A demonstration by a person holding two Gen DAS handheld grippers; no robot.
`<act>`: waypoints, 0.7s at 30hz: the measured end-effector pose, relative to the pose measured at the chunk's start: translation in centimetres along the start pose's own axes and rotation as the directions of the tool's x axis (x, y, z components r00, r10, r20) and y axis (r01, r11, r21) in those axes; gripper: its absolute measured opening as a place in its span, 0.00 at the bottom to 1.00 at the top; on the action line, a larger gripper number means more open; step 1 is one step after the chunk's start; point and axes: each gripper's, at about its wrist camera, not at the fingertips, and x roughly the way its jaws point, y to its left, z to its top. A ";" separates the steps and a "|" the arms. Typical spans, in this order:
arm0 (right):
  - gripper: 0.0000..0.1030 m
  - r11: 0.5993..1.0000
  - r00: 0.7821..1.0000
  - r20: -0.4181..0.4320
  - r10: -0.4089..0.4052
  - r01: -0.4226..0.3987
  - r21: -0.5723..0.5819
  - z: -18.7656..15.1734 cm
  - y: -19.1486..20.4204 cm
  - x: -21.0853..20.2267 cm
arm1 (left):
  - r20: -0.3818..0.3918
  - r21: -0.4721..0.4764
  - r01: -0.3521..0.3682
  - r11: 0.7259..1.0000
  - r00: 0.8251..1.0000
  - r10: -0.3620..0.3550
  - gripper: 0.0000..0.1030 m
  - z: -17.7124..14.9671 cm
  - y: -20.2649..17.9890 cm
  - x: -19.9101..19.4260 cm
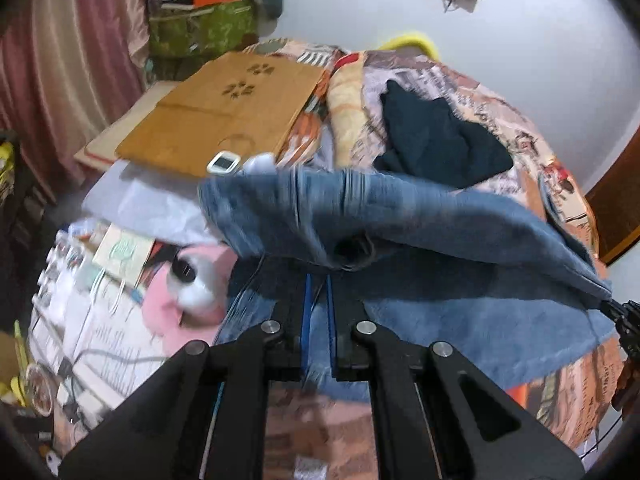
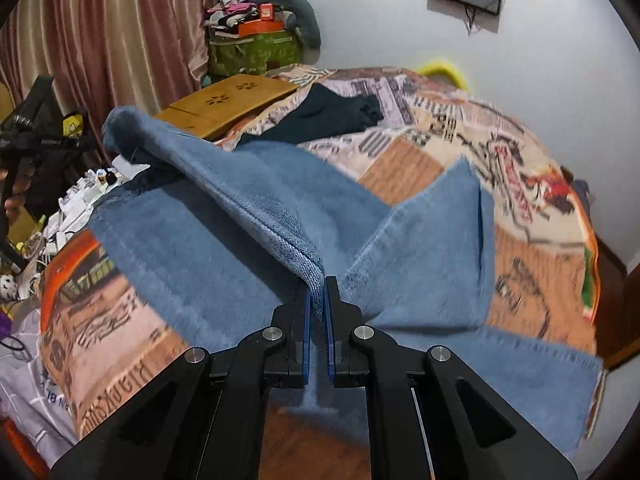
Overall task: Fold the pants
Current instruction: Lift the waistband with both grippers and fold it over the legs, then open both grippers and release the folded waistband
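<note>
- Left wrist view: close above the bed (image 1: 460, 92), looking forward along its gripper (image 1: 318, 280) toward the white wall.
- Right wrist view: likewise close, facing the same wall.
- Shared: blue pants (image 2: 224, 216), wooden board (image 2: 224, 104), curtain (image 2: 120, 32).

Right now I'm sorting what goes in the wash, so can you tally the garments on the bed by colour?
Blue: 1, the jeans, held up off the patterned blanket by the left gripper and the right gripper.
Dark navy: 1, the dark garment, lying behind them.
Total: 2
</note>
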 end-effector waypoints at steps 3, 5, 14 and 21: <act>0.06 0.999 1.000 -0.011 0.012 -0.012 0.031 -0.7 0.0 0.0 | -0.013 -0.006 -0.021 1.000 1.000 0.021 0.13 -1.4 0.5 -0.3; 0.07 0.999 1.000 -0.011 0.019 -0.018 0.037 -1.0 0.0 -0.3 | -0.025 -0.004 -0.039 0.999 0.999 0.039 0.20 -2.0 0.7 -0.4; 0.18 0.998 1.000 0.025 -0.008 0.006 0.055 0.0 -1.4 -3.7 | 0.028 0.052 -0.096 0.994 0.995 0.095 0.54 -1.5 -0.4 -1.5; 0.50 0.993 0.992 0.096 -0.078 0.069 0.096 3.4 -4.0 -3.8 | 0.107 0.112 -0.084 0.990 0.992 0.072 0.75 1.9 -3.9 -2.0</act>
